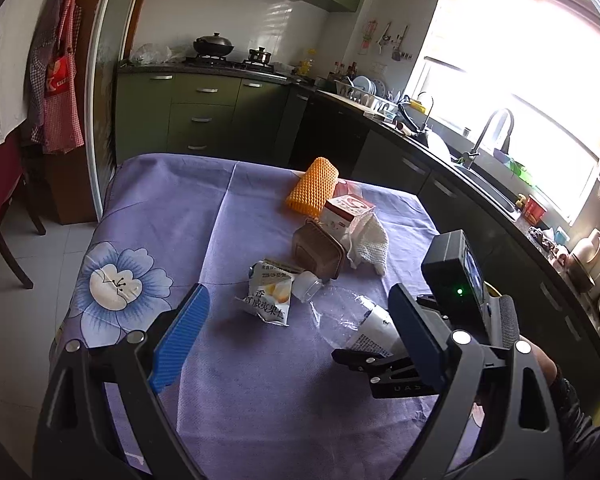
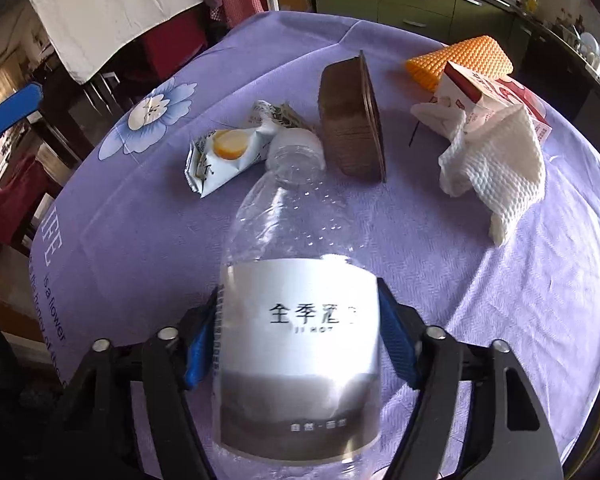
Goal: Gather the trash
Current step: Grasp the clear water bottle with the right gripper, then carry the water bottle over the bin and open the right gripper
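A clear plastic bottle (image 2: 300, 240) with a white label lies on the purple flowered tablecloth (image 2: 520, 300), and my right gripper (image 2: 300, 320) is shut on its labelled body. Its blue pads (image 2: 396, 340) press on both sides. Past the bottle's neck lie a torn snack wrapper (image 2: 224, 152), a brown plastic tub (image 2: 352, 120) on its side, a crumpled paper towel (image 2: 496, 168), a red-and-white carton (image 2: 484, 96) and an orange foam net (image 2: 460, 60). My left gripper (image 1: 300, 340) hovers open over the near part of the table, short of the wrapper (image 1: 270, 296) and the bottle (image 1: 364, 320), with nothing between its fingers.
A dark counter with a sink and tap (image 1: 496, 128) runs along the right under a bright window. Green cabinets (image 1: 204, 116) and a stove stand behind the table. A dark wooden chair (image 1: 4, 220) stands left of the table. A person's hand (image 1: 540, 360) holds the right gripper.
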### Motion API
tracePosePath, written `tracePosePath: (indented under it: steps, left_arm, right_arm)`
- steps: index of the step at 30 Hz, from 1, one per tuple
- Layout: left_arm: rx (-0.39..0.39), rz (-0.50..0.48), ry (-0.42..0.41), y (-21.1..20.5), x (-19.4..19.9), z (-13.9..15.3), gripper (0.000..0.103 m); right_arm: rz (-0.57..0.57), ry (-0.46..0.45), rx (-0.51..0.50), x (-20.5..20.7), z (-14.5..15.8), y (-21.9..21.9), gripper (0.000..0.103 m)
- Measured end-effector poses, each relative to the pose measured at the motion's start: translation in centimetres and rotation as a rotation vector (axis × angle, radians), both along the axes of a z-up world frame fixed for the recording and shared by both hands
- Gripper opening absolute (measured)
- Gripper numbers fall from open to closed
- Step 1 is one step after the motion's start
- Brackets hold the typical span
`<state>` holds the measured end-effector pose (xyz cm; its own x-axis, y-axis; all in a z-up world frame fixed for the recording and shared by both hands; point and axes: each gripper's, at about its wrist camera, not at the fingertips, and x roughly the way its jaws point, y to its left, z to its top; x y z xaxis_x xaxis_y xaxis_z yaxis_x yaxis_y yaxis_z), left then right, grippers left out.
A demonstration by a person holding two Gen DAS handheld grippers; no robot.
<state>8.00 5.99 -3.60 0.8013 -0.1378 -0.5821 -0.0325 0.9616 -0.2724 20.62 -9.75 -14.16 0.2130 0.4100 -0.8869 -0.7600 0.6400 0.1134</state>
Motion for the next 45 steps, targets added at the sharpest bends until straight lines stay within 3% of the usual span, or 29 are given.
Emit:
tracePosePath:
  steps: [9,18,23,25,28,35,38,40,41,45]
  left_arm:
    - [0.006,-0.007,-0.003,-0.4,0.0,0.1,0.086]
    - [0.021,-0.038,0.0,-1.7,0.3,0.2,0.086]
    - [0.025,-0.066,0.01,-3.0,0.8,-0.1,0.086]
    - [0.027,-0.077,0.016,-3.5,1.2,-0.2,0.086]
    - [0.033,-0.092,0.021,-4.3,1.6,-0.3,0.086]
    - [0.051,-0.129,0.04,-6.3,2.6,-0.6,0.086]
    - [0.06,-0.137,0.046,-6.9,3.0,-0.6,0.086]
    - [0.061,-0.141,0.049,-7.1,3.1,-0.6,0.086]
    - [0.063,-0.143,0.051,-7.2,3.1,-0.6,0.086]
    - [0.072,-0.141,0.059,-7.2,3.3,-0.8,0.086]
  right_arm:
    - [-0.035,0.001,0.062,-0.7,1.1,-2.0,0.064]
    - [-0.112,-0.029,0.21,-3.4,4.7,-8.4,0.064]
    - [-0.284,-0.08,0.251,-3.9,6.3,-15.7,0.065]
    - [-0.402,-0.094,0.243,-3.5,6.2,-20.1,0.065]
    - [-0.566,-0.097,0.203,-2.3,5.4,-25.7,0.065]
    - [-0.925,-0.046,0.073,2.0,0.2,-37.1,0.065]
    - [-1.011,-0.054,0.073,4.1,-1.3,-40.1,0.066]
    - [-1.075,-0.081,0.043,4.9,-1.8,-41.4,0.078]
    - [-1.096,-0.107,0.024,5.0,-1.7,-41.7,0.078]
    - [-1.1,-0.153,0.042,3.5,-0.5,-41.2,0.078]
